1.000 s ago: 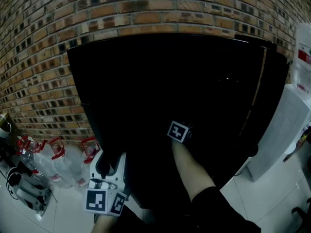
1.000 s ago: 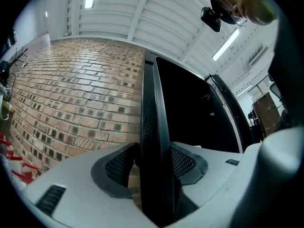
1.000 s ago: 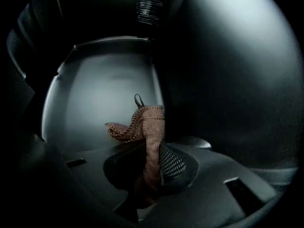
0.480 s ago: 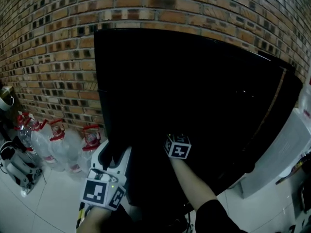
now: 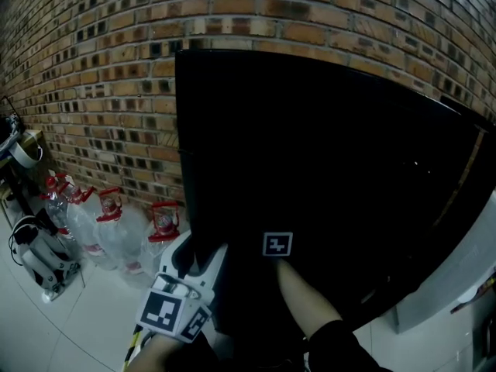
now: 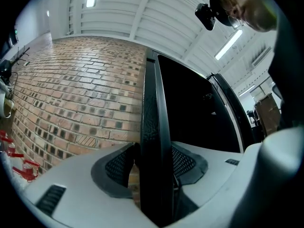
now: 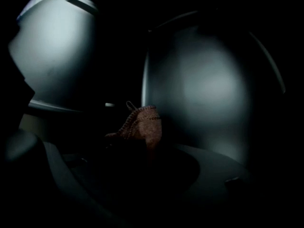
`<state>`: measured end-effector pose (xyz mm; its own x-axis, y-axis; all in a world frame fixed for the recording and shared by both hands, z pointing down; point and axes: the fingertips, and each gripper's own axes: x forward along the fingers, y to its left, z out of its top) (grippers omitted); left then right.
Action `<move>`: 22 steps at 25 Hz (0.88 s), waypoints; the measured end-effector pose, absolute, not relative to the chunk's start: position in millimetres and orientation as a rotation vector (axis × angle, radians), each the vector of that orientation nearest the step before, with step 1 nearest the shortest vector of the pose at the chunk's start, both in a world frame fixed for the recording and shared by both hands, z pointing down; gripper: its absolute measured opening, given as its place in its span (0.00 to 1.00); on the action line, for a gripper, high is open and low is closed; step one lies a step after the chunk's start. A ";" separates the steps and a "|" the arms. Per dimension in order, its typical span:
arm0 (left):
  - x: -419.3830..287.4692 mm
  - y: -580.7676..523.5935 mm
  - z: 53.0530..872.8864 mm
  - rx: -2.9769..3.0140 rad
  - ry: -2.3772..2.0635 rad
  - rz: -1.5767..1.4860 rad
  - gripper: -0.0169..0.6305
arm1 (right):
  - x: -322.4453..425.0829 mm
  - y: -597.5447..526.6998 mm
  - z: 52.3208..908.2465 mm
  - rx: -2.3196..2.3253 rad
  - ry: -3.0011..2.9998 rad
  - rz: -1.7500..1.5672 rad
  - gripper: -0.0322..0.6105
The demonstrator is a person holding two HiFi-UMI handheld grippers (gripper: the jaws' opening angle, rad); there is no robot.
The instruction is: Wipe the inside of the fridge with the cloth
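Note:
The black fridge [image 5: 325, 177] stands against a brick wall. My left gripper [image 5: 195, 256] clamps the thin black door edge [image 6: 154, 141], which runs upright between both pads. My right gripper [image 7: 138, 144] reaches into the dark fridge; in the head view only its marker cube [image 5: 277, 244] and the forearm behind it show. A reddish-brown cloth [image 7: 143, 123] with a stitched border sticks up from its shut jaws, close to a pale inner wall [image 7: 204, 94]. The jaws themselves are nearly lost in shadow.
Several large water bottles with red handles [image 5: 116, 223] stand on the tiled floor left of the fridge. Some gear [image 5: 39, 262] lies further left. A white appliance [image 5: 457, 285] stands to the right of the fridge. The brick wall [image 5: 93, 91] runs behind everything.
The right gripper's marker cube has sunk lower in the head view and turned its face toward the camera. The view has swung leftward, showing more bottles. The left gripper keeps its hold on the door edge.

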<state>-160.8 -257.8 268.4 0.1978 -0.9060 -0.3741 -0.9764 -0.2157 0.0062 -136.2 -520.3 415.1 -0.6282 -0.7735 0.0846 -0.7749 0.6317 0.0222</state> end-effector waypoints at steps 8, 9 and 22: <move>-160.5 -258.9 268.6 -2.225 1.802 0.446 0.35 | -153.7 -533.2 432.9 1.286 -2.657 0.064 0.17; -160.5 -259.3 268.4 -2.224 1.802 0.449 0.35 | -153.8 -534.0 434.2 1.283 -2.646 0.063 0.17; -163.5 -260.8 271.0 -2.219 1.802 0.455 0.35 | -98.5 -546.7 448.8 1.379 -2.541 0.183 0.17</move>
<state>-163.5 -260.8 271.0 0.1876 -0.9017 -0.3896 -0.9786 -0.2058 0.0053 -98.5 -546.7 448.8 -0.5237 -0.8074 0.2717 -0.8380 0.5456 0.0060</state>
